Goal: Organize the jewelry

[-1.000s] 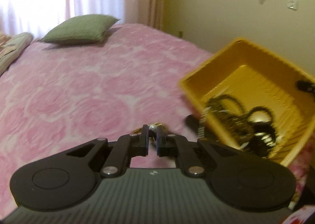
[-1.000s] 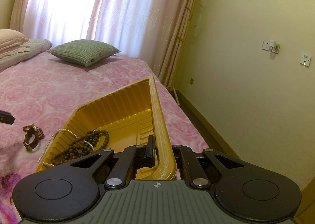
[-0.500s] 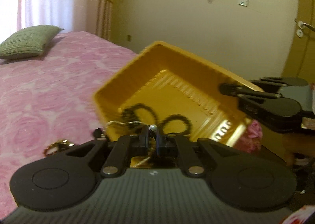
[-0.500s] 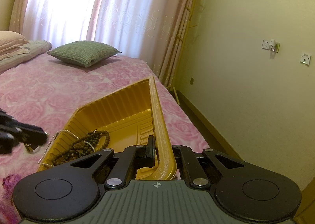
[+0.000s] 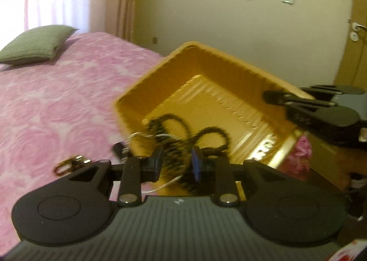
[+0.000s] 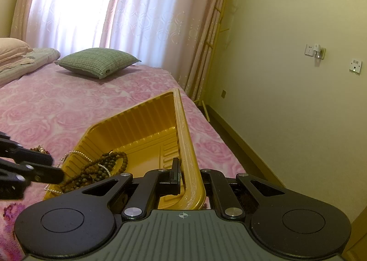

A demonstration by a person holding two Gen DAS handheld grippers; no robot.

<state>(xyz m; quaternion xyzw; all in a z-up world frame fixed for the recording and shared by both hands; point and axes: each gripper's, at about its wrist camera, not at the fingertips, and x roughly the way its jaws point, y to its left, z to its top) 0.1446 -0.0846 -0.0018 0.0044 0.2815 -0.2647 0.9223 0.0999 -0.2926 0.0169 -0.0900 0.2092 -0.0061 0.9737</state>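
A yellow plastic tray [image 5: 206,63] sits tilted on the pink bed, and my right gripper [image 6: 190,176] is shut on its near rim [image 6: 188,164]. Dark bead necklaces [image 5: 183,130] and a pearl strand [image 6: 75,153] lie in the tray's low end. My left gripper [image 5: 176,164] is open and empty, just above the tray's low edge over the beads. It also shows in the right wrist view [image 6: 34,169] at the left. A gold and dark bracelet [image 5: 66,165] lies on the bedspread left of the tray.
A green checked pillow [image 6: 96,63] lies far back on the bed. Folded bedding [image 6: 20,56] is at the far left. The bed's right edge drops to the floor by the wall [image 6: 286,100]. A small dark item [image 5: 119,148] lies by the tray's corner.
My left gripper has opened and let go of the small shiny piece it held over the tray. The right gripper and tray have held still.
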